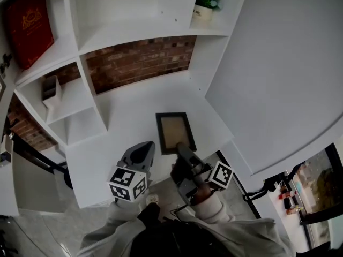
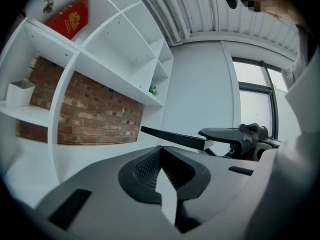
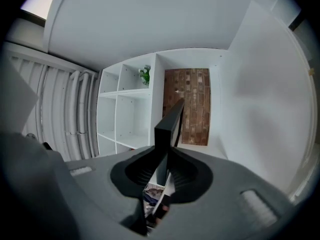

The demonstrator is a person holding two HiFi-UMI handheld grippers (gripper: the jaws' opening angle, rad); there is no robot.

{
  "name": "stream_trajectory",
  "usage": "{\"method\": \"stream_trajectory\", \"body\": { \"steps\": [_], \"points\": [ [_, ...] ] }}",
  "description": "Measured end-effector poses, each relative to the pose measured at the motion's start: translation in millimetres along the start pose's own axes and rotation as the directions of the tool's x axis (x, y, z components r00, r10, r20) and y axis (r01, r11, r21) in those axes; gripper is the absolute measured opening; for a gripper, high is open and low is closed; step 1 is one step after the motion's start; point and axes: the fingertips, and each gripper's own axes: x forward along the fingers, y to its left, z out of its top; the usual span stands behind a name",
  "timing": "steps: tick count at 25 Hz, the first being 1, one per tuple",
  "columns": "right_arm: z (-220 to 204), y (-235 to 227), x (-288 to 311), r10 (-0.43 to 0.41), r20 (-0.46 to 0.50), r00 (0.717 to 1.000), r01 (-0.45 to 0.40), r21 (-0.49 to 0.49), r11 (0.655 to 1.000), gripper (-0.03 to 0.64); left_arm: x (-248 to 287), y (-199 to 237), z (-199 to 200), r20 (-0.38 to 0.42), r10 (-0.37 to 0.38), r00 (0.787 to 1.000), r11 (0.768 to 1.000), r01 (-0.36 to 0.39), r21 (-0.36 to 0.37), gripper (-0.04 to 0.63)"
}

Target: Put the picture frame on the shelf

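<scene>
Presently the right gripper (image 1: 185, 150) is clamped on the frame's (image 1: 173, 131) near edge, holding it level over the shelf (image 1: 134, 108), apparently ready for placing. The left gripper (image 1: 140, 153), jaws together and empty, hovers just left.

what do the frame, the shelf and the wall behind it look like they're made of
Frame: dark matte border, likely wood or plastic; its tan middle looks like card or backing board.
Shelf: smooth, plain white panels, probably painted or laminated board.
Wall: red-brown brick with pale mortar lines, though it may be only a brick-look facing.
</scene>
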Motion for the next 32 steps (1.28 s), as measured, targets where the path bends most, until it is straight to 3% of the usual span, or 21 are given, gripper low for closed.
{"method": "stream_trajectory", "body": {
  "steps": [13,25,32],
  "points": [
    [56,41,97,0.055,-0.071,0.996,-0.057,-0.028,0.998,0.067,60,45,79,0.022,-0.005,1.000,0.998,0.003,0.069,0.003],
    [95,106,170,0.130,-0.100,0.986,-0.137,-0.068,0.988,0.067,98,86,168,0.048,-0.024,0.999,0.993,0.019,0.115,0.003],
    [113,134,206,0.148,-0.134,0.980,-0.160,-0.084,0.984,0.067,118,100,207,0.028,-0.044,0.999,0.985,0.039,0.167,0.003]
  ]
}}
